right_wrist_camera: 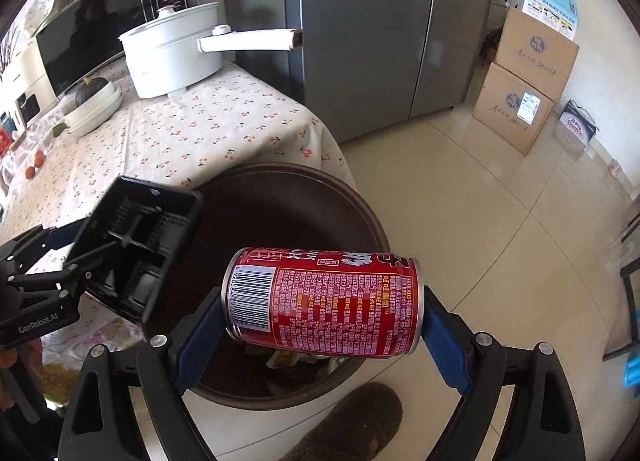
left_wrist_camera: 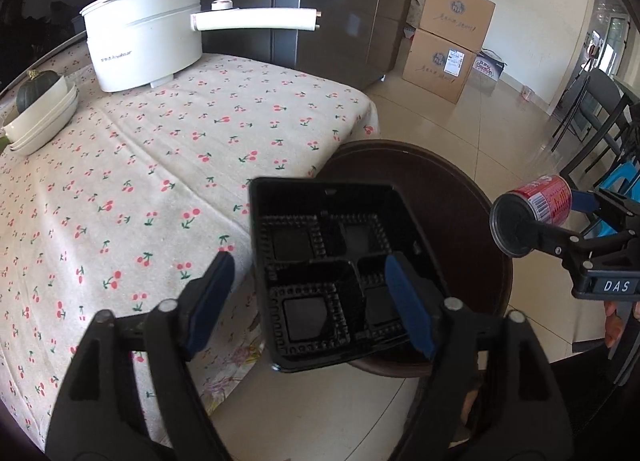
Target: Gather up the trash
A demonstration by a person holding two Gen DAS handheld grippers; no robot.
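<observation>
Black compartment tray [left_wrist_camera: 320, 273] tilted & red can [right_wrist_camera: 324, 301] sideways, over brown bin [right_wrist_camera: 340, 197]

glossy beige tile floor [right_wrist_camera: 500, 221], grey fridge [right_wrist_camera: 360, 41]

My left gripper [left_wrist_camera: 310, 301] is matte black plastic with two blue rubber finger pads [left_wrist_camera: 214, 297] and round silver pivot screws; "GenRobot.AI" is printed in white on its body. My right gripper [right_wrist_camera: 322, 325] matches it, with white "DAS" lettering on its side.
</observation>
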